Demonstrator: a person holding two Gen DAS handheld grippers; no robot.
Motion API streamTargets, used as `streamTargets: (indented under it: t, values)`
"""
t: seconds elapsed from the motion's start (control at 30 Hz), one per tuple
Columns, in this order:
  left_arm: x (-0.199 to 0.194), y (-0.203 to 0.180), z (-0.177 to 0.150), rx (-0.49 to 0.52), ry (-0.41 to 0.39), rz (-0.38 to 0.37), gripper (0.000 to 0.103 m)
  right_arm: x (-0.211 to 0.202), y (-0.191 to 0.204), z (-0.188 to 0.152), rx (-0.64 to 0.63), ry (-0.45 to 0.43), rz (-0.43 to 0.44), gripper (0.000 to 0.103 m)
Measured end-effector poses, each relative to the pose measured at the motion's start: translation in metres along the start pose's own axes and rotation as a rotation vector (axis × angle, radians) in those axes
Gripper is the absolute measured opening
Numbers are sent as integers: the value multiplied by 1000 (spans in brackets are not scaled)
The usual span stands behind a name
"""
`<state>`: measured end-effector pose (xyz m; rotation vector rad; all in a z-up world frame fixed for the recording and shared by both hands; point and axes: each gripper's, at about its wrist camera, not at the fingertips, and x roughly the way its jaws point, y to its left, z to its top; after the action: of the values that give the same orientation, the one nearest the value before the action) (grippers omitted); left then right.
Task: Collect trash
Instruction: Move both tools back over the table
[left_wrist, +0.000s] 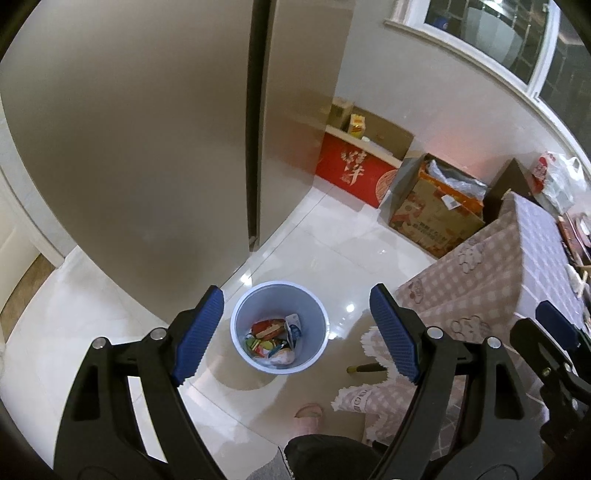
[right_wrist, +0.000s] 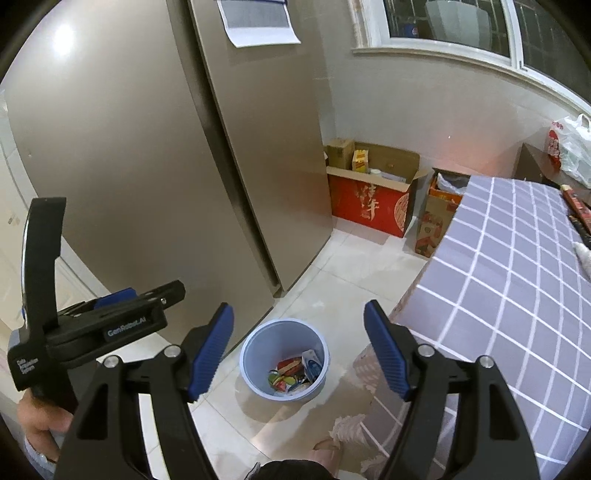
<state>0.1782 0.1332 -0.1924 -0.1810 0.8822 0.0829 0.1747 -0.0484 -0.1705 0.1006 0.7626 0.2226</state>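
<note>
Left wrist view: both grippers are being held empty above the bin, trash already lying inside it.

The left gripper (left_wrist: 297, 334) is being carried with its jaws spread wide and nothing between them, and the right gripper (right_wrist: 299, 354) is likewise being kept released and empty. The pale blue bin (left_wrist: 279, 295) is being seen on the tiled floor (left_wrist: 325, 236), beside the fridge (left_wrist: 147, 147) and near the corner of the checked tablecloth (right_wrist: 517, 258); colourful wrappers (left_wrist: 271, 338) are lying at its bottom. Judged from this, a drop looks finished, so the next piece is probably to be sought on the table. Jaws are best being kept open during travel, and the cloth's hanging edge is best being avoided.
</note>
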Motion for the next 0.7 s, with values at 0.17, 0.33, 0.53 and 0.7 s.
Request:
streamTargets:
  t: [0.17, 0.33, 0.53, 0.7]
  values:
    - [-34, -17, -4, 40, -46, -9, 80, -26, -6, -2, 14, -33, 3, 75]
    - [-62, -38, -10, 74, -80, -31, 80, -56, -20, -6, 38, -72, 2, 75]
    - [-91, -74, -16, 143, -115, -56, 80, -89, -43, -14, 72, -112, -6, 75]
    - [-110, -115, -24, 208, -134, -81, 81, -118, -75, -23, 120, -142, -29, 77]
